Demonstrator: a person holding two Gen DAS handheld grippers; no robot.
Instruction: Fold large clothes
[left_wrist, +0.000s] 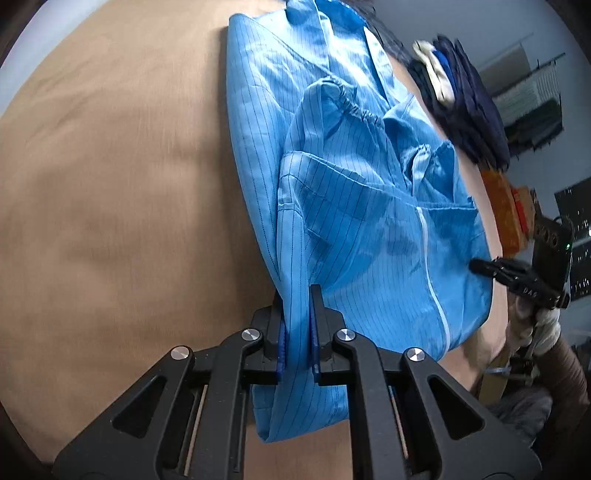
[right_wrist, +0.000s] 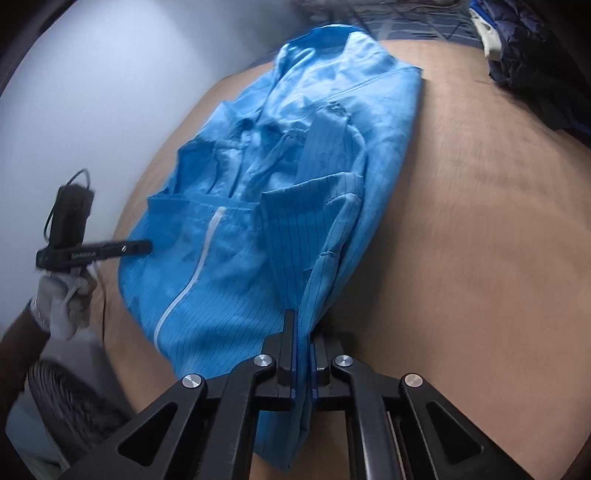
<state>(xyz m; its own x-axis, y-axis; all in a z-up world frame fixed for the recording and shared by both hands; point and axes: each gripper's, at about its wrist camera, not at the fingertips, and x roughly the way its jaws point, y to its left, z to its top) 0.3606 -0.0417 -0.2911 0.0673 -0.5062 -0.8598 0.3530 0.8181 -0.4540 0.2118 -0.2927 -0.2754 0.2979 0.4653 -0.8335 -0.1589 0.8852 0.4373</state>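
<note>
Both the left tool (left_wrist: 295, 325) and right tool (right_wrist: 301, 350) are clamped on the blue pinstriped zip-front garment's (left_wrist: 351, 206) near hem, above the tan worktop (left_wrist: 110, 184).

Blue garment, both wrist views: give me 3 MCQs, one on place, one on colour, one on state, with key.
1. Where does the blue garment lie?
A. On the tan table
B. In a basket
C. On a hanger

2. What colour is the zipper down the garment's front?
A. Red
B. White
C. Black

3. How do the jaws of the left gripper and right gripper stand?
A. Both wide open, clear of the cloth
B. Left shut on cloth, right open
C. Both shut on the garment's near edge

Key:
1 A, the cloth is spread over the tan surface in both views.
2 B, a pale white strip runs down the front panel.
3 C, each wrist view shows blue fabric pinched between its own fingers.
</note>
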